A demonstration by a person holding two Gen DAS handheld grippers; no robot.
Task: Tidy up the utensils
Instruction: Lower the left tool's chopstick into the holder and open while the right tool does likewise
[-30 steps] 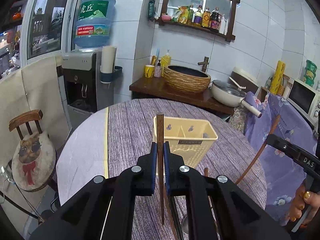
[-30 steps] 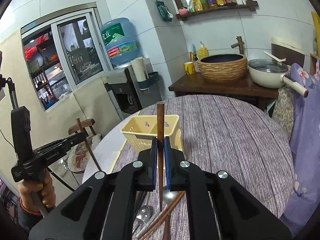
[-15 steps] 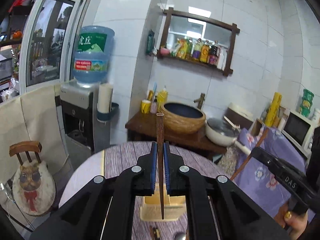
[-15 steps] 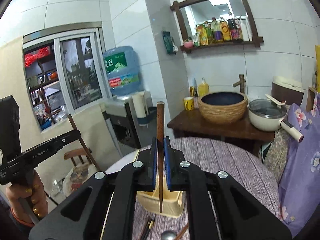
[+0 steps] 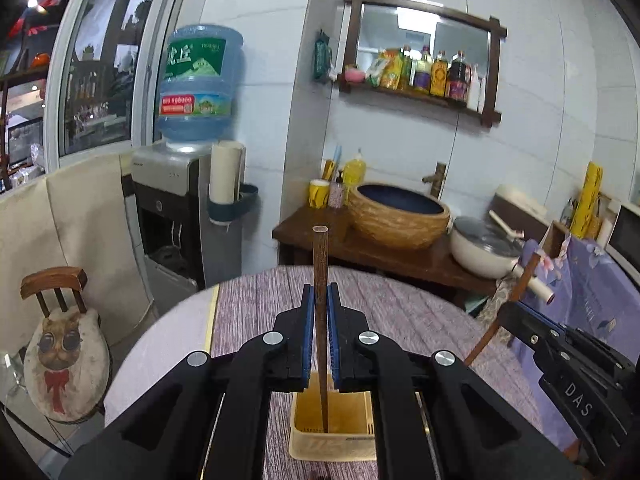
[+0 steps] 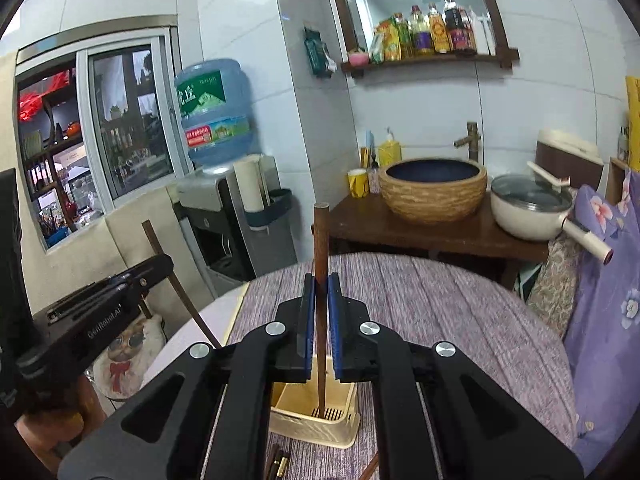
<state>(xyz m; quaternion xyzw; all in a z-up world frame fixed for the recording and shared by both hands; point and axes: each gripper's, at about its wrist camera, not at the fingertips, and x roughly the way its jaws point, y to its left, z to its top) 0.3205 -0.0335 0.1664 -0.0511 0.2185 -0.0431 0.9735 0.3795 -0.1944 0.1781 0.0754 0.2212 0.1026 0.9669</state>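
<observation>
The yellow basket (image 5: 332, 436) stands on the table (image 5: 400, 320) below me. My left gripper (image 5: 321, 336) and right gripper (image 6: 321, 320) each clamp one chopstick (image 5: 320, 272) mid-shaft; thin, stiff, light, probably slippery wood.

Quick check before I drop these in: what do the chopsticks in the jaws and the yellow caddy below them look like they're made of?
Chopstick in the left gripper, and the one in the right gripper: dark brown with a matte, grain-like streaking, so probably wood, possibly stained bamboo. Caddy: pale yellow, smooth, thin-walled, with moulded slots in its floor, which suggests plastic.
</observation>
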